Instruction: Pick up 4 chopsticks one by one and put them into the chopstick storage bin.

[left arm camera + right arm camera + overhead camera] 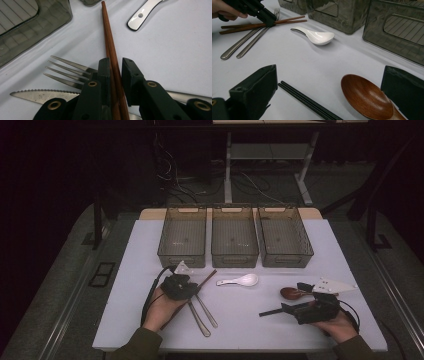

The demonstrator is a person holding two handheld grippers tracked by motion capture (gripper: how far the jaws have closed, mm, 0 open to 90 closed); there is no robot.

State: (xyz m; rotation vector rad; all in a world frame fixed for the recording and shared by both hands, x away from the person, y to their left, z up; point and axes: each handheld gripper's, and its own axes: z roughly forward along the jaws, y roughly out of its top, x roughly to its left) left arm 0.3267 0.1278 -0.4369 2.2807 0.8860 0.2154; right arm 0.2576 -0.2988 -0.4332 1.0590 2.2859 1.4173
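Left gripper view shows the left claw (116, 72) with its jaws drawn in around a pair of brown chopsticks (110, 47); one jaw touches them, the other stands just off. The chopsticks lie across a fork (67, 72) and a knife (42, 95) on the white desk (175, 62), pointing toward 12 o'clock. In the high view they lie at 7 o'clock from the three bins (234, 237). The right claw (329, 100) is spread wide, straddling a wooden spoon (367, 97) and black chopsticks (307, 101). A white spoon (317, 36) lies between the claws.
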